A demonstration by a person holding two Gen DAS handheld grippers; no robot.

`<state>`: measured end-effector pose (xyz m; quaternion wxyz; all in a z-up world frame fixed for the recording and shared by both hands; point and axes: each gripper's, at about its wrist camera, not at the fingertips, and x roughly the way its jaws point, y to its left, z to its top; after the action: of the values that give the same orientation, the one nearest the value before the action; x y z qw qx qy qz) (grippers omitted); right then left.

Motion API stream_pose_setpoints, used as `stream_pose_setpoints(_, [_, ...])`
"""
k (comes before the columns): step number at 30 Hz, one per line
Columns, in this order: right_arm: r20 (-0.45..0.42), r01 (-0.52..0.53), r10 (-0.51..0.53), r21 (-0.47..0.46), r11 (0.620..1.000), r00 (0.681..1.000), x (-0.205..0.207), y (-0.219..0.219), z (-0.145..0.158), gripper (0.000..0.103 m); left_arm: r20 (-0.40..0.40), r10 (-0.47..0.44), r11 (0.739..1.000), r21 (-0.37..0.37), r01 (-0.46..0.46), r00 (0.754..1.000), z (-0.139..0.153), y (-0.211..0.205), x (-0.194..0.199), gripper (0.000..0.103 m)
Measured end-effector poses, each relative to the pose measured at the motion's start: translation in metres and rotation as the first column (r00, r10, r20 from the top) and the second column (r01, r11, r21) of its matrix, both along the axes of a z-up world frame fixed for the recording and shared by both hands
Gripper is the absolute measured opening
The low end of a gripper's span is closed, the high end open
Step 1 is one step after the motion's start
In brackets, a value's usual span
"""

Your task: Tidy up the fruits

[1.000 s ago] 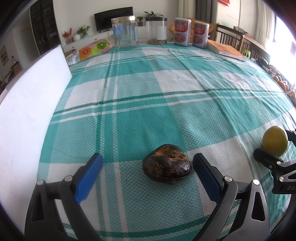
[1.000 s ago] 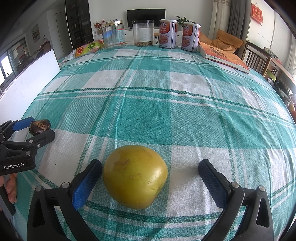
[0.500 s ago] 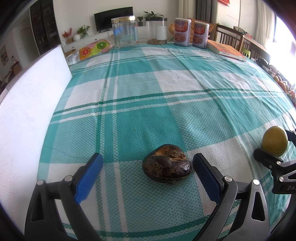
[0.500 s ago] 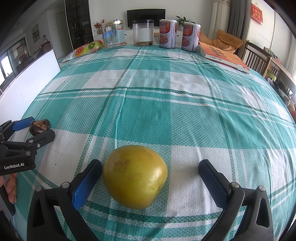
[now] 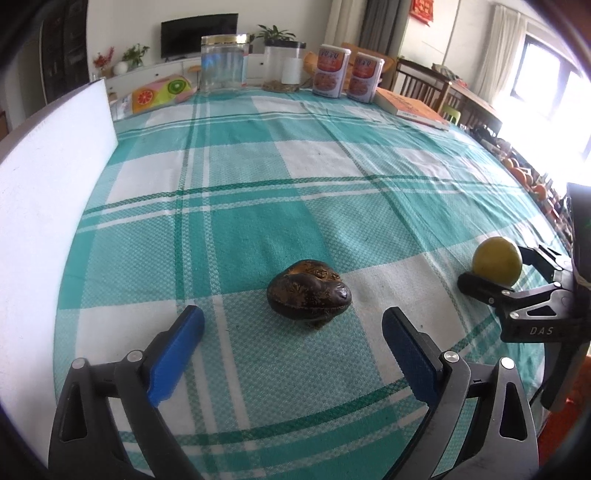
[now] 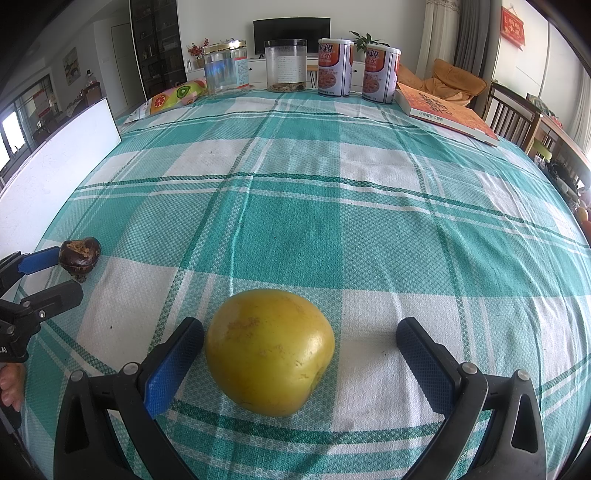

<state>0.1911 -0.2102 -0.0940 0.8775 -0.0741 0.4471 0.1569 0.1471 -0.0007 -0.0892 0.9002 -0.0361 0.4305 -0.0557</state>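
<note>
Straddling a dark brown, wrinkled, shrivelled fruit [image 5: 308, 293] on the teal-and-white checked counter [image 5: 258, 206], the left gripper [image 5: 291, 328] holds its blue-padded fingers [image 5: 176, 341] spread wide and clear of it, seemingly lined up for a grasp; "DAS" is legible on the neighbouring tool. From the right wrist, the right gripper [image 6: 300, 341] likewise brackets a round yellow-green fruit [image 6: 269, 350], fingers spread, the left pad nearly touching. Red-labelled tins [image 6: 334, 68] behind carry writing too small to read.

I am working in a home living-dining room: a television [image 6: 291, 30] is standing behind my checked-cloth dining table [image 6: 332, 177], wooden chairs [image 6: 513, 114] alongside.
</note>
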Motion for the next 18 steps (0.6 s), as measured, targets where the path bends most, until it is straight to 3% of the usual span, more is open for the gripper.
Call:
stream_pose_setpoints(3, [0.000,0.000,0.000,0.000,1.000,1.000,0.000,0.000,0.000,0.103,0.005,0.006,0.999,0.034,-0.006,1.000,0.001,-0.008,0.009,0.092])
stream_pose_setpoints(4, [0.000,0.000,0.000,0.000,1.000,1.000,0.000,0.000,0.000,0.103,0.006,0.007,0.999,0.032,-0.008,1.000,0.002,-0.010,0.010,0.075])
stream_pose_setpoints(7, [0.000,0.000,0.000,0.000,1.000,1.000,0.000,0.000,0.000,0.103,0.000,0.004,0.998,0.069,-0.004,1.000,0.003,-0.014,0.014,0.047])
stream_pose_setpoints(12, [-0.044,0.028,-0.026,0.048,0.998,0.999,0.002,-0.004,0.005,0.102,-0.036,0.024,1.000,-0.019,-0.024,0.999,0.008,-0.001,0.002,0.046])
stream_pose_setpoints(14, [-0.075,0.033,-0.024,0.124,0.992,0.997,-0.004,-0.010,0.013,0.089,-0.043,0.030,0.998,-0.053,-0.033,0.999,0.012,0.005,-0.008,0.046])
stream_pose_setpoints(16, [-0.098,0.030,-0.018,0.126,0.992,0.995,-0.008,-0.009,0.017,0.086,-0.043,0.034,0.997,-0.069,-0.037,0.998,0.014,0.006,-0.017,0.046])
stream_pose_setpoints(18, [-0.118,0.023,-0.009,0.115,0.993,0.993,-0.008,-0.002,0.018,0.074,-0.044,0.038,0.996,-0.083,-0.041,0.998,0.016,0.004,-0.021,0.046])
